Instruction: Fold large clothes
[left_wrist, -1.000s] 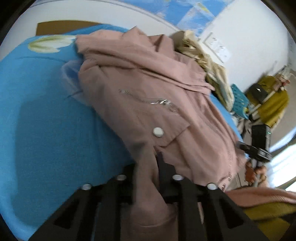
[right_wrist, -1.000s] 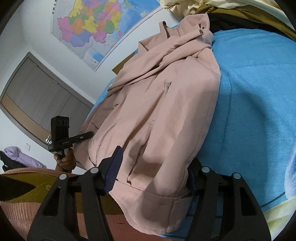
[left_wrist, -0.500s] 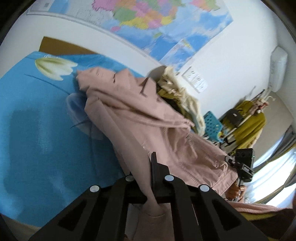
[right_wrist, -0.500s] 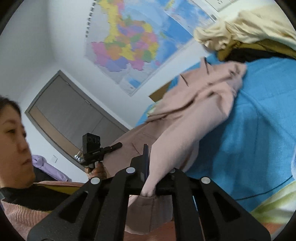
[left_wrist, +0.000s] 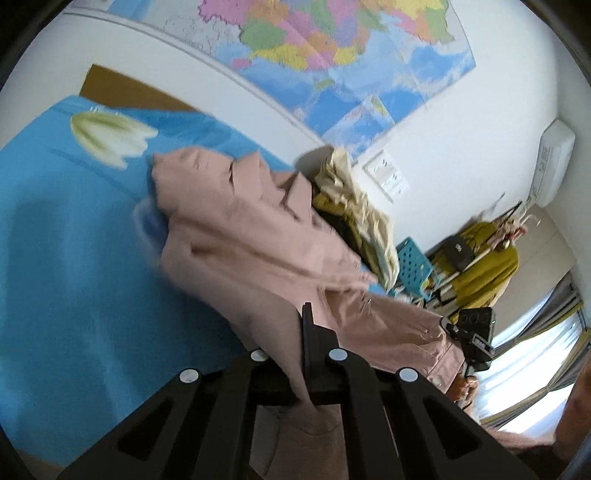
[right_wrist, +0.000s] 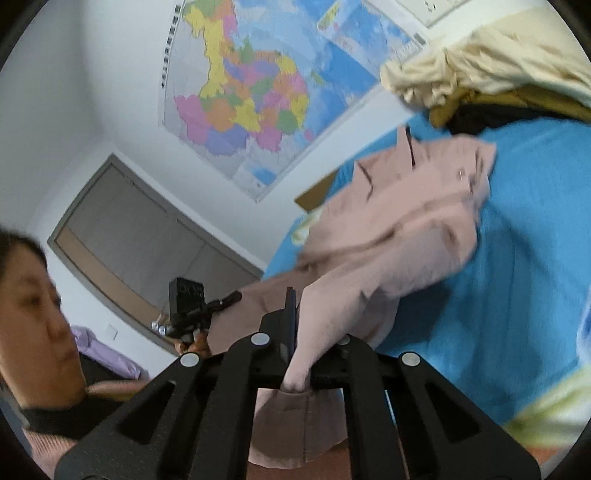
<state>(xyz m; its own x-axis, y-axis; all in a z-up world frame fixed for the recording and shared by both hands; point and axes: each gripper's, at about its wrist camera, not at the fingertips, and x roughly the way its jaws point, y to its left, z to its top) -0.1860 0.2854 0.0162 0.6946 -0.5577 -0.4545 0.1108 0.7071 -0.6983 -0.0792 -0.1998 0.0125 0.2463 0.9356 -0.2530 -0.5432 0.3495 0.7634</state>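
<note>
Both claws are clenched on the jacket's (left_wrist: 258, 240) hem — left claw (left_wrist: 301, 354), right claw (right_wrist: 295, 354) — lifting that edge off the bed (left_wrist: 74, 277). Its collar end rests beside a clothes pile (right_wrist: 480, 74); blue sheet lies open on both sides.

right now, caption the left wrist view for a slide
Left gripper shut on pink jacket's hem above blue bedspread, wall map behind.

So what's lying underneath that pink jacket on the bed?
A blue bedspread with a white flower print shows around the pink jacket. Its far end still rests on it; whatever lies directly beneath the fabric is covered.
</note>
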